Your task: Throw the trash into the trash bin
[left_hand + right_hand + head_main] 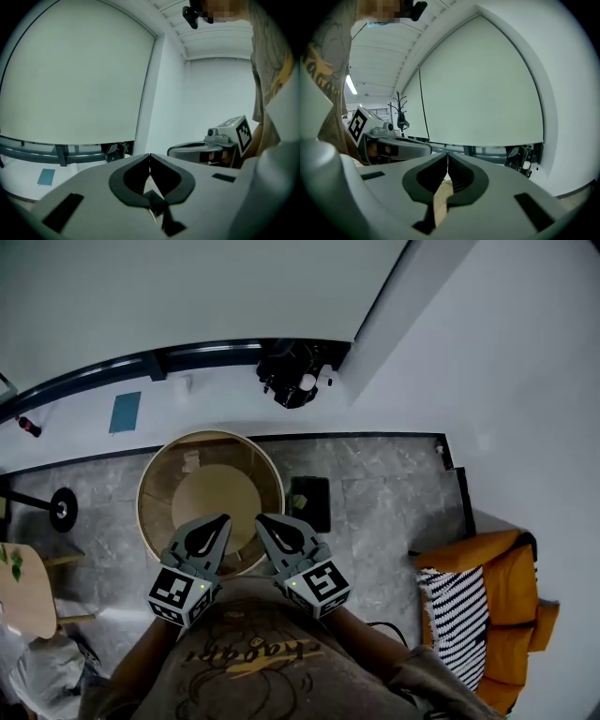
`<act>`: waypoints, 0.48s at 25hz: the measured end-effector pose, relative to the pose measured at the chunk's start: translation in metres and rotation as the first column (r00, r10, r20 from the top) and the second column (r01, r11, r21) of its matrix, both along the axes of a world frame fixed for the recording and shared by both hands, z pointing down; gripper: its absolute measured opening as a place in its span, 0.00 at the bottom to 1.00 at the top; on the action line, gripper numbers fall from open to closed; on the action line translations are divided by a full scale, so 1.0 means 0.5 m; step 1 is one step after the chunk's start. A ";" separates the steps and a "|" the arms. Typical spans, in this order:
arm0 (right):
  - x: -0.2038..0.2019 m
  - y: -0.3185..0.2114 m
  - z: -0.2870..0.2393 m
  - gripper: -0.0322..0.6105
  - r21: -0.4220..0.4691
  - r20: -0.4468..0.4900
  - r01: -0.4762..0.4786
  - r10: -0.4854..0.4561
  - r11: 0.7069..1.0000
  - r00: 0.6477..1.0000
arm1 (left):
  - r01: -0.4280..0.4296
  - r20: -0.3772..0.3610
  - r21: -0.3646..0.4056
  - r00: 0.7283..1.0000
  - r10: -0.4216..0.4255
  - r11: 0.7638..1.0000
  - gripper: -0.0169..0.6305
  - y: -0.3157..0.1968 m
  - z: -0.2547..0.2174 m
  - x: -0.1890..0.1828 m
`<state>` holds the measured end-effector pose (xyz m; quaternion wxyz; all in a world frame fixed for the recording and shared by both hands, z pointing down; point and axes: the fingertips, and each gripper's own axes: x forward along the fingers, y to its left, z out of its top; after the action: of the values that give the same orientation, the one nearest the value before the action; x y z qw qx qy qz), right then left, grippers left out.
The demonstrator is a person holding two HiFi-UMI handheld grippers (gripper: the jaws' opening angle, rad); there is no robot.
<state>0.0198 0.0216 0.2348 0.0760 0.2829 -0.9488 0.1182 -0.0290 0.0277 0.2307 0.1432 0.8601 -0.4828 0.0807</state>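
Left gripper [221, 521] and right gripper [262, 519], grey plastic with black ribbed pads: jaws pressed together on both, nothing between them. The round trash bin [150, 486], with a light wood rim, stands just below them on the grey marbled floor [375, 493].

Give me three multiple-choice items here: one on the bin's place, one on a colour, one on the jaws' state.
1. Where does the round bin stand?
A. on a desk
B. on the grey floor, ahead of the left gripper and right gripper
C. on a wall shelf
2. What colour is the seat at the head view's right?
A. blue
B. orange
C. green
3. How do both grippers' jaws stand?
A. wide apart
B. shut on a bottle
C. shut, nothing between
Key: B, floor tiles surround it; B, its cushions are orange; C, each gripper view shows tips touching, empty.
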 end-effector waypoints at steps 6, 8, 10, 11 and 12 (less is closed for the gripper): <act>-0.029 -0.005 -0.040 0.08 0.045 0.035 0.017 -0.019 0.999 0.999 | 0.046 -0.019 0.032 0.999 -0.046 0.998 0.06 -0.008 -0.007 -0.025; -0.041 -0.002 -0.047 0.08 0.058 0.027 0.031 -0.033 0.998 0.999 | 0.055 -0.026 0.042 0.998 -0.054 0.998 0.06 -0.009 -0.016 -0.032; -0.049 -0.001 -0.050 0.08 0.061 0.024 0.037 -0.038 0.997 0.999 | 0.060 -0.027 0.052 0.998 -0.059 0.997 0.06 -0.012 -0.024 -0.036; -0.053 -0.002 -0.050 0.08 0.059 0.024 0.037 -0.038 0.998 0.999 | 0.061 -0.027 0.054 0.998 -0.060 0.997 0.06 -0.013 -0.025 -0.039; -0.056 -0.002 -0.049 0.08 0.055 0.026 0.036 -0.038 0.998 0.999 | 0.063 -0.028 0.051 0.998 -0.061 0.997 0.06 -0.013 -0.025 -0.042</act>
<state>-0.0081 0.0204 0.2104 0.0576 0.2656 -0.9577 0.0948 -0.0498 0.0209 0.2184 0.1294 0.8491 -0.5094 0.0524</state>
